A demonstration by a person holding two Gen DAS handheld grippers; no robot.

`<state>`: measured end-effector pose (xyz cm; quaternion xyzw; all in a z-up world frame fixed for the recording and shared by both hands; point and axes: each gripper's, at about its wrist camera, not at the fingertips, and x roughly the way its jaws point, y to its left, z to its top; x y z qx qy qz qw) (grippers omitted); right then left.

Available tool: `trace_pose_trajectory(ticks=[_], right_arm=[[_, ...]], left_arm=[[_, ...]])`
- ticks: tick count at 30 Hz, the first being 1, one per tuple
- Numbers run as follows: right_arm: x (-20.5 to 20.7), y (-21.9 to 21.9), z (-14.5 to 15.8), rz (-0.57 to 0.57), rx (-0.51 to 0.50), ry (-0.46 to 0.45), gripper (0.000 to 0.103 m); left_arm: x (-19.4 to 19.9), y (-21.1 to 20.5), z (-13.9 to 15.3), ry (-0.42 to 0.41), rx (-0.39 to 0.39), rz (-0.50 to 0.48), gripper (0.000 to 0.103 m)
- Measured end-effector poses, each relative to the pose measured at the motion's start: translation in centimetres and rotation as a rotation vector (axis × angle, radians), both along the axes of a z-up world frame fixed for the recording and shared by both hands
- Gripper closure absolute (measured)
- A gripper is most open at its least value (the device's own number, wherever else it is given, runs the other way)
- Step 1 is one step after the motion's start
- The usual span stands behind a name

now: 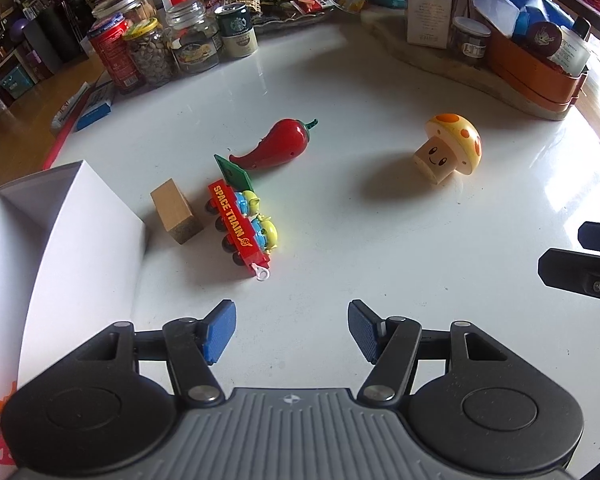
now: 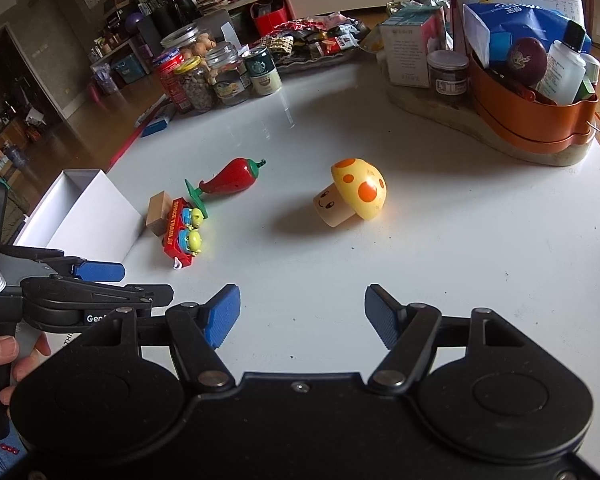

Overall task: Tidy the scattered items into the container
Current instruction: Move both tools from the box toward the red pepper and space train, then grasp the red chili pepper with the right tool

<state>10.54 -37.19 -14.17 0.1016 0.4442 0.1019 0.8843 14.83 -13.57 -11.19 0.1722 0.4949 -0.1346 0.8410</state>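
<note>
My left gripper point(image 1: 292, 330) hangs with jaws apart, empty, aimed near the toy train point(image 1: 242, 226); my right gripper point(image 2: 301, 316) is likewise unclenched and empty. Left to right: white box point(image 1: 80, 216), wooden block point(image 1: 176, 210), train, chili pepper point(image 1: 278, 146), mushroom point(image 1: 453, 146), all scattered on the table point(image 1: 379, 240).

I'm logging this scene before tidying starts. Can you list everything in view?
toy train: 1, red, on its side beside the block
wooden block: 1, tan, between box and train
chili pepper: 1, red with green stem, mid-table
green piece: 1, at the pepper's tip
mushroom: 1, yellow with orange spots, tipped over
box: 1, white, table's left
jars and cans: several, far edge
orange basket: 1, far right
left gripper: jaws open, empty
right gripper: jaws open, empty
hand: 1, holding the left gripper's handle
</note>
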Motion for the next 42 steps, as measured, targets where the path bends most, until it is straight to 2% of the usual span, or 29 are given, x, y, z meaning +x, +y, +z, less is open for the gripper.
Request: trace_pose_trajectory(ticks=[4,11,15,19,23,27,32,36,38,39,42], right_arm=[[0.8,0.7,-0.8,0.001,-0.034,0.002,0.036],[4.0,2.6,-0.9,0.041,-0.120,-0.028,0.036],[7.4,4.8,-0.3,0.118,-0.176,-0.081,0.036],[11.9,7.5,0.1,0.221,-0.168,-0.110,0.036],[15.6,11.6,-0.5,0.362,-0.189,-0.118,0.036],[18.0,15.3,-1.7,0.422,-0.238,-0.106,0.036],[20.3,17.3,-4.1,0.404,-0.351,-0.050,0.036],[21.3,16.7,-5.9,0.384,-0.367,0.029,0.037],[21.3,15.8,-5.9,0.356,-0.334,0.070,0.038],[21.2,15.4,-5.9,0.354,-0.333,0.095,0.044],[19.7,14.4,-6.6,0.367,-0.393,0.140,0.046]], left_arm=[[1.2,0.5,-0.8,-0.001,-0.007,0.012,0.040],[2.8,0.7,-1.4,0.044,-0.025,0.025,0.040],[1.8,0.6,-0.9,0.056,-0.066,0.020,0.036],[0.8,1.0,-0.3,0.057,-0.099,0.027,0.035],[1.4,2.6,0.1,0.059,-0.128,0.093,0.034],[2.4,4.1,0.6,0.057,-0.144,0.142,0.033],[3.3,5.1,0.9,0.054,-0.153,0.184,0.033],[3.4,5.2,0.8,0.066,-0.160,0.178,0.033],[3.3,5.0,0.8,0.066,-0.154,0.168,0.033],[3.2,4.9,0.7,0.067,-0.149,0.162,0.033],[3.2,4.5,0.3,0.081,-0.140,0.148,0.033]])
